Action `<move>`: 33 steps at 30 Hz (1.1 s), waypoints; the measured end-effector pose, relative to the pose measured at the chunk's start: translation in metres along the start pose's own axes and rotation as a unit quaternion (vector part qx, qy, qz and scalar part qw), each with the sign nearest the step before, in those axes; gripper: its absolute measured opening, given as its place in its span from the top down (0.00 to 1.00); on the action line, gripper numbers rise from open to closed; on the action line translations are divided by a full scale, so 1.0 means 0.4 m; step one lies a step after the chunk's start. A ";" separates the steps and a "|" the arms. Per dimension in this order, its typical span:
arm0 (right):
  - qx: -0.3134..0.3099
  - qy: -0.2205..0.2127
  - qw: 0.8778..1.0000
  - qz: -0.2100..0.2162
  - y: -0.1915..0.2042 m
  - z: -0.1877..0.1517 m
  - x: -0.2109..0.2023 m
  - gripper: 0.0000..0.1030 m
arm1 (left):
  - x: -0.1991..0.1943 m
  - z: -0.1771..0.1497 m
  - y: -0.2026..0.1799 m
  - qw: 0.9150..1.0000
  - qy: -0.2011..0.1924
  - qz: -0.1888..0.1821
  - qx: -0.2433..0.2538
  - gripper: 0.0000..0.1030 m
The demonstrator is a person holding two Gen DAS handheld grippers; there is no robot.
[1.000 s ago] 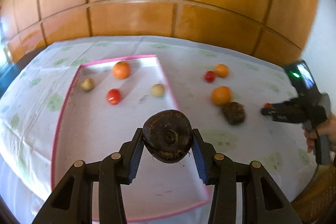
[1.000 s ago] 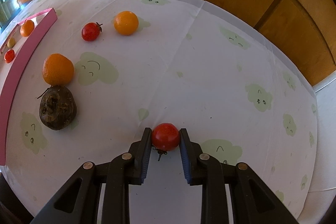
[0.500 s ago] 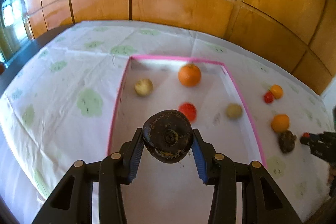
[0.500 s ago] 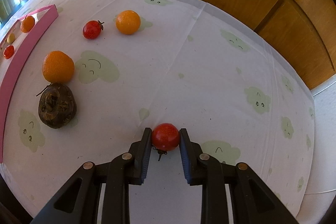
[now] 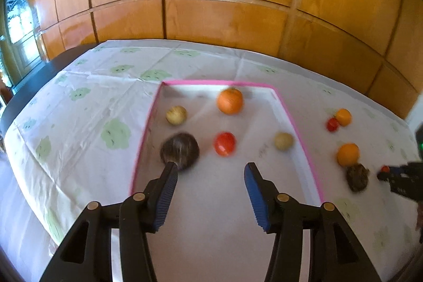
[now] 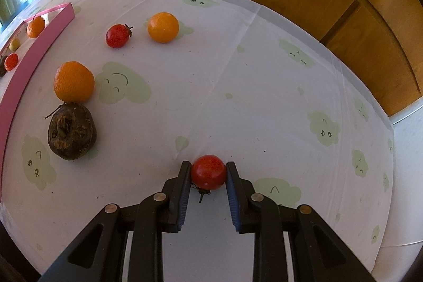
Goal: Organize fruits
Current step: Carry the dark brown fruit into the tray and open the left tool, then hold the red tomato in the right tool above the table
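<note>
My left gripper [image 5: 210,171] is open above a pink-rimmed white tray [image 5: 290,112]. A dark brown fruit [image 5: 180,149], blurred, lies in the tray by my left fingertip. The tray also holds an orange [image 5: 229,101], a red tomato [image 5: 224,143] and two pale yellow fruits [image 5: 176,115]. My right gripper [image 6: 208,172] is shut on a red tomato [image 6: 208,172] above the tablecloth. It also shows in the left wrist view [image 5: 388,172]. Outside the tray lie two oranges [image 6: 74,81], a tomato [image 6: 117,35] and a second dark fruit [image 6: 71,134].
A white tablecloth with green cloud prints [image 6: 264,97] covers the table. Wooden wall panels [image 5: 224,17] stand behind it. The tray's pink rim [image 6: 39,41] lies at the left in the right wrist view. A window [image 5: 15,25] is at the far left.
My left gripper has opened and let go of the dark brown fruit, which now lies in the tray's left part. My right gripper still holds its tomato, nearly still.
</note>
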State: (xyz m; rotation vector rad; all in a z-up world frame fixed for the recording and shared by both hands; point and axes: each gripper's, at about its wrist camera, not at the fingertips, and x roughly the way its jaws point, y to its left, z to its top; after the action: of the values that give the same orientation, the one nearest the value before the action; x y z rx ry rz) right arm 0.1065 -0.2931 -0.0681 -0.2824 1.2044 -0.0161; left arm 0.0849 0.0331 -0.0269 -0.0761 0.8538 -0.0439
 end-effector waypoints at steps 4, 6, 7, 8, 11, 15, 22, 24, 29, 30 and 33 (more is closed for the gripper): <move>0.000 0.000 1.000 -0.003 0.001 -0.002 0.001 0.75 | -0.031 -0.047 -0.049 1.000 0.004 -0.015 0.018 0.46; -0.001 0.000 1.000 -0.004 0.002 -0.002 0.001 0.75 | -0.045 -0.060 -0.067 0.999 0.002 -0.021 0.027 0.45; -0.001 0.000 1.000 -0.004 0.001 -0.002 0.002 0.75 | -0.056 -0.068 -0.079 0.999 -0.001 -0.022 0.034 0.45; -0.001 0.000 1.000 -0.004 0.000 -0.002 0.002 0.75 | -0.062 -0.072 -0.086 0.999 -0.005 -0.023 0.038 0.45; -0.002 -0.001 1.000 -0.004 -0.001 -0.002 0.003 0.75 | -0.078 -0.084 -0.099 0.999 -0.006 -0.032 0.041 0.42; -0.006 -0.002 1.000 -0.008 0.002 -0.002 0.001 0.75 | -0.089 -0.093 -0.104 0.999 -0.009 -0.030 0.041 0.41; -0.008 -0.003 1.000 -0.011 0.003 -0.004 0.000 0.75 | -0.096 -0.102 -0.099 0.999 -0.011 -0.025 0.040 0.38; -0.007 -0.003 1.000 -0.011 0.002 -0.004 -0.001 0.75 | -0.095 -0.105 -0.098 0.999 -0.010 -0.024 0.040 0.37; -0.008 -0.004 1.000 -0.013 0.004 -0.006 -0.003 0.75 | -0.095 -0.106 -0.091 0.999 -0.008 -0.020 0.036 0.36; -0.008 -0.004 1.000 -0.013 0.003 -0.006 -0.003 0.75 | -0.095 -0.105 -0.089 0.999 -0.008 -0.020 0.034 0.36; -0.010 -0.005 1.000 -0.008 0.002 -0.006 -0.003 0.75 | -0.095 -0.105 -0.083 0.999 -0.008 -0.017 0.030 0.36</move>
State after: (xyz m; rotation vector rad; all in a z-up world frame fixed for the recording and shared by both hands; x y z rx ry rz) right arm 0.1039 -0.2928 -0.0681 -0.3083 1.1935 -0.0166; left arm 0.0280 0.0006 -0.0232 -0.0341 0.8347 -0.1020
